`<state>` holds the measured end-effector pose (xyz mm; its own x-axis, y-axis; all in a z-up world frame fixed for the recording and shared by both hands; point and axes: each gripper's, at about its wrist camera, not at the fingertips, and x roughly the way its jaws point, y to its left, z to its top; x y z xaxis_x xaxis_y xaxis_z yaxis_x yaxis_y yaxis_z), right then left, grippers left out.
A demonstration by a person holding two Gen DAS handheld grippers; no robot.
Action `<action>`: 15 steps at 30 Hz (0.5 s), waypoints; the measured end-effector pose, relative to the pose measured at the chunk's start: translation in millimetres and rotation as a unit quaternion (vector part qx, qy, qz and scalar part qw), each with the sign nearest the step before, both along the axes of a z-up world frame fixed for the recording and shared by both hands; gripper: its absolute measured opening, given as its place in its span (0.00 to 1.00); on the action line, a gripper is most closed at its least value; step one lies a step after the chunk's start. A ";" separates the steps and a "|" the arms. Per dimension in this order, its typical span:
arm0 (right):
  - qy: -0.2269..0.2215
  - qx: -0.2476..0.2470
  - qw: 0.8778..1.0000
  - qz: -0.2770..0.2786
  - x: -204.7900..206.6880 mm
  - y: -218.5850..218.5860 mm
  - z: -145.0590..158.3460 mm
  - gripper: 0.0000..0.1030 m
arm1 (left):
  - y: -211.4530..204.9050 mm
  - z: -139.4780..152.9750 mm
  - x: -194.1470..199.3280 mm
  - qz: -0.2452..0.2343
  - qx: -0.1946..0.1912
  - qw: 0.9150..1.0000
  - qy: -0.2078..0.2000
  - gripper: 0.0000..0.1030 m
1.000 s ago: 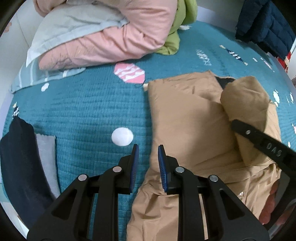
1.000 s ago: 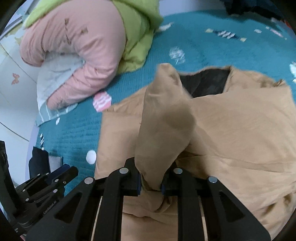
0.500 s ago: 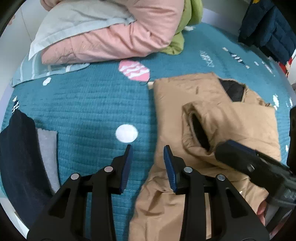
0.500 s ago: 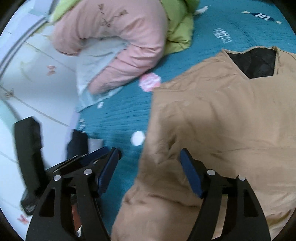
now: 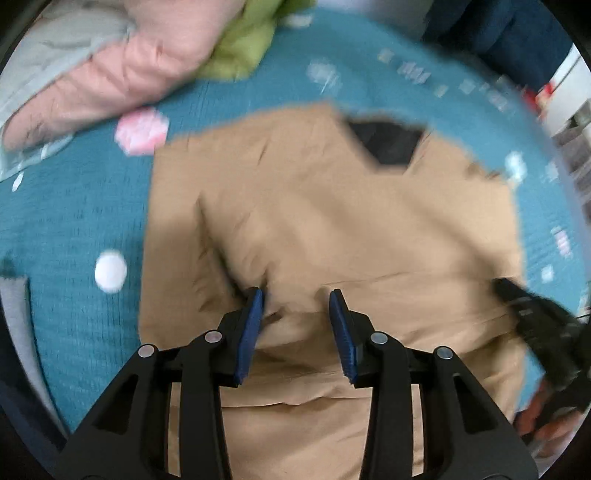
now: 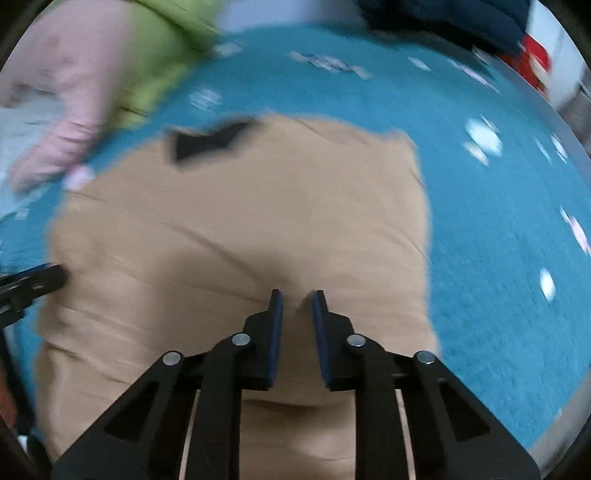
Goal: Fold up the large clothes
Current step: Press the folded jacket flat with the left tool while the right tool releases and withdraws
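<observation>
A tan jacket (image 5: 332,221) lies spread on the teal quilt, its black lining (image 5: 388,142) showing at the collar. My left gripper (image 5: 296,293) hovers over the jacket's lower middle, open, with only flat fabric under the gap. The other gripper's black finger (image 5: 535,321) shows at the right edge. In the right wrist view the same jacket (image 6: 240,221) fills the centre. My right gripper (image 6: 297,293) is above its right half. Its jaws are closing to a narrow gap with nothing pinched between them. The left gripper's finger (image 6: 33,282) pokes in from the left. Both views are motion-blurred.
A pink padded jacket (image 5: 122,88) and a green garment (image 5: 243,55) are piled at the far left of the teal quilt (image 5: 74,206). A navy garment (image 5: 498,33) lies at the far right. Dark and grey clothes (image 5: 14,314) sit at the left edge.
The right gripper let go of the raised tan sleeve, which now lies flat. Its jaws spread wide, then narrowed. Both grippers swept rightward over the jacket, and the left jaws widened.
</observation>
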<state>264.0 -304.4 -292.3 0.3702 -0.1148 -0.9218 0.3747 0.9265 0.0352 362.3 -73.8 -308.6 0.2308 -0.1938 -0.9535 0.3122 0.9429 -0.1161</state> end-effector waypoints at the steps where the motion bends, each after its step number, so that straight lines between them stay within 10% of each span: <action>1: 0.006 -0.003 1.000 -0.013 -8.1 -7.6 -5.2 0.11 | 4.1 -11.5 -0.1 0.004 -0.012 1.000 0.019 0.38; 8: 0.020 0.003 0.999 -0.025 -1.0 -14.6 -19.9 0.04 | 14.8 -24.0 -9.0 0.022 -0.041 0.999 0.004 0.38; 15: -0.069 0.032 0.995 -0.060 -7.3 -35.9 35.2 0.06 | -1.9 36.2 -33.5 -0.008 -0.010 0.997 -0.078 0.38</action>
<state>256.7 -340.3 -257.1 0.4815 -0.1086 -0.8697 0.4699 0.8696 0.1516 328.8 -75.7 -272.4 0.3732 -0.2182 -0.9017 0.3438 0.9353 -0.0840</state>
